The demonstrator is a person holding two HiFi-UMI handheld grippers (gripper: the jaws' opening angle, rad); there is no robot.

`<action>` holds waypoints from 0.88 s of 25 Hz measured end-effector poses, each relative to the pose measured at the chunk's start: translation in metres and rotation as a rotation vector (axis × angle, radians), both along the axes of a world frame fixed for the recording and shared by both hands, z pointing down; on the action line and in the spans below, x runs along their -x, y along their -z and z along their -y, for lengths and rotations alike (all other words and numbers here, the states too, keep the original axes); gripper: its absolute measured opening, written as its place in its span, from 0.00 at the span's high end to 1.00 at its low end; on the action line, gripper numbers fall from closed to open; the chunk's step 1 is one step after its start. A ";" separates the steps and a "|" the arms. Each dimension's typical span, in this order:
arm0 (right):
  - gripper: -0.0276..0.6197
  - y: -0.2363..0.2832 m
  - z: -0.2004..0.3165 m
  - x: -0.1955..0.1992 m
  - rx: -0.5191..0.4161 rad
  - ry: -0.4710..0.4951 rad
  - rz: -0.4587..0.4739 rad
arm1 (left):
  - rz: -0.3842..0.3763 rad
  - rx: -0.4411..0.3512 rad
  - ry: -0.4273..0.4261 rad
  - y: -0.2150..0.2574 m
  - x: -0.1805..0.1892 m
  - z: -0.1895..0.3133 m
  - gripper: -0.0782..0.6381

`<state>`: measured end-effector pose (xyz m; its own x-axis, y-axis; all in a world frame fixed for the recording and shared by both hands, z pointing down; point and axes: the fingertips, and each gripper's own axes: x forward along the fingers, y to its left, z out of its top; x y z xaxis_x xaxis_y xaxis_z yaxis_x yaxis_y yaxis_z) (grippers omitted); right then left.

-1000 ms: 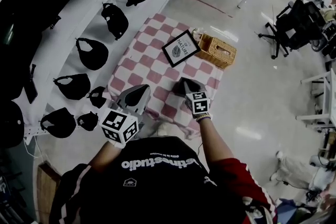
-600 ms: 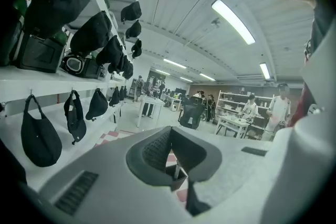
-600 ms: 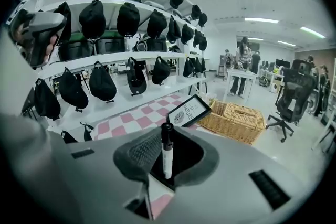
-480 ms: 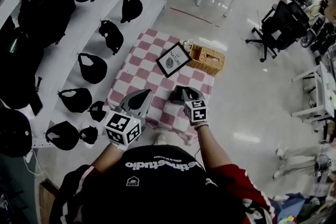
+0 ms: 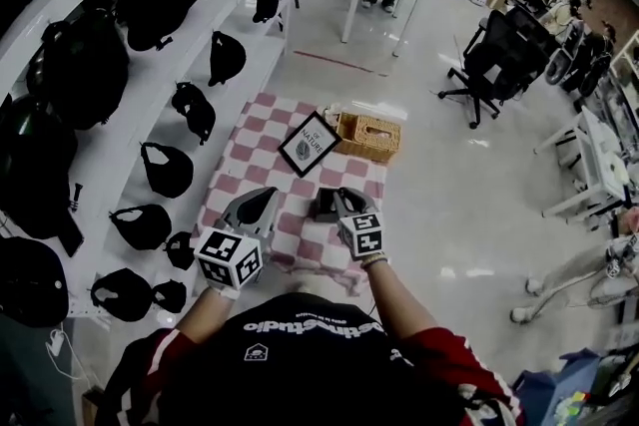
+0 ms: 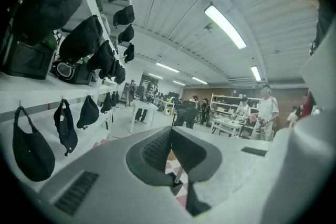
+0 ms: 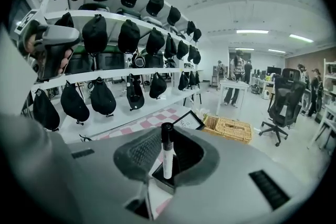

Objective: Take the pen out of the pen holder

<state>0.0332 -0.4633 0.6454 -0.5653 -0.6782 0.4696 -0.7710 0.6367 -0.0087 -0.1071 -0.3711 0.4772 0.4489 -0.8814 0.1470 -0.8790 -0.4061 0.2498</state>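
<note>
Grey left tool (image 5: 262,198), clenched on nothing, hangs over the near edge of the pink-checked cloth-covered desk (image 5: 238,177). Next along, I have the right tool (image 7: 169,139) with its jaws parted. The white, black-capped pen (image 7: 167,153) stands upright between them, seated in the black pen holder (image 7: 165,183). Behind it are a framed print (image 5: 308,144) and a wicker basket (image 5: 370,137).
</note>
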 end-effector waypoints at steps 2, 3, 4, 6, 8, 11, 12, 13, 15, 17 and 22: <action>0.85 0.011 -0.004 -0.001 -0.016 -0.006 0.010 | -0.005 -0.008 -0.006 0.003 0.000 0.000 0.88; 0.85 0.017 -0.006 -0.002 -0.024 -0.010 0.015 | -0.008 -0.013 -0.008 0.004 0.000 0.000 0.88; 0.85 0.023 -0.008 -0.003 -0.031 -0.016 0.020 | -0.012 -0.019 -0.011 0.006 0.000 -0.001 0.88; 0.85 0.035 -0.014 -0.007 -0.041 -0.035 0.036 | -0.021 -0.029 -0.013 0.009 0.002 -0.002 0.88; 0.85 0.046 -0.020 -0.010 -0.049 -0.058 0.056 | -0.031 -0.035 -0.012 0.010 0.005 -0.003 0.88; 0.85 0.064 -0.031 -0.012 -0.065 -0.076 0.077 | -0.037 -0.048 -0.014 0.014 0.008 -0.007 0.88; 0.85 0.071 -0.035 -0.012 -0.073 -0.082 0.081 | -0.038 -0.054 -0.015 0.016 0.008 -0.009 0.88; 0.85 0.077 -0.038 -0.013 -0.080 -0.092 0.087 | -0.038 -0.060 -0.017 0.018 0.009 -0.010 0.88; 0.85 0.091 -0.045 -0.016 -0.091 -0.122 0.113 | -0.037 -0.069 -0.022 0.020 0.010 -0.014 0.88; 0.85 0.105 -0.054 -0.018 -0.104 -0.151 0.136 | -0.038 -0.072 -0.028 0.020 0.011 -0.020 0.88; 0.85 0.133 -0.082 -0.021 -0.144 -0.186 0.157 | -0.026 -0.083 -0.047 0.024 0.012 -0.033 0.88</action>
<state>0.0545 -0.3810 0.5126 -0.4832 -0.8303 0.2776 -0.8710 0.4880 -0.0566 -0.1186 -0.3378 0.4531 0.4929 -0.8679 0.0619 -0.8521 -0.4672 0.2358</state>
